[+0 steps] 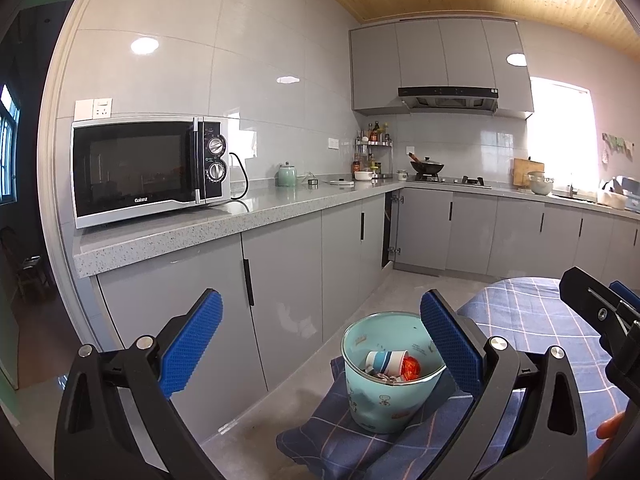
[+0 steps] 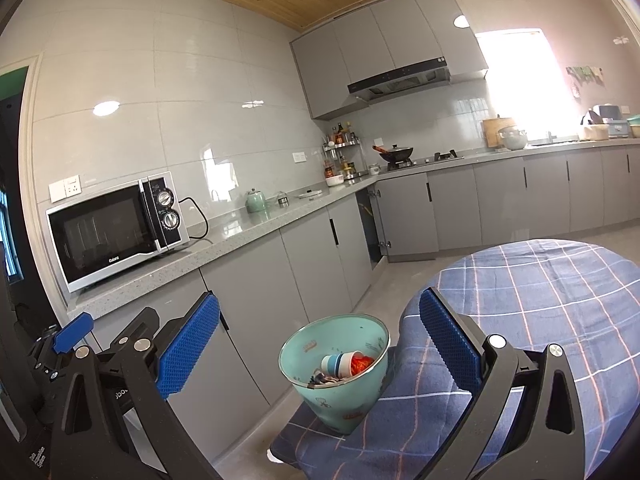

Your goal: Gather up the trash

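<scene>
A teal trash bin (image 1: pixel 384 396) stands on a blue plaid cloth beside the table; it also shows in the right wrist view (image 2: pixel 340 392). Inside lie a striped paper cup (image 1: pixel 385 361), a crumpled red wrapper (image 1: pixel 411 368) and other scraps; the cup (image 2: pixel 340 362) and wrapper (image 2: pixel 362 363) show in the right wrist view too. My left gripper (image 1: pixel 320 344) is open and empty, raised above the bin. My right gripper (image 2: pixel 320 344) is open and empty, also above the bin. The right gripper's body shows at the right edge of the left wrist view (image 1: pixel 600 312).
A round table with a blue plaid cloth (image 2: pixel 540 300) is at the right. Grey floor cabinets (image 1: pixel 280 280) and a counter with a microwave (image 1: pixel 148 168) run along the left. A cabinet door (image 2: pixel 404 216) stands ajar in the corner. A stove with a wok (image 1: pixel 428 168) is at the back.
</scene>
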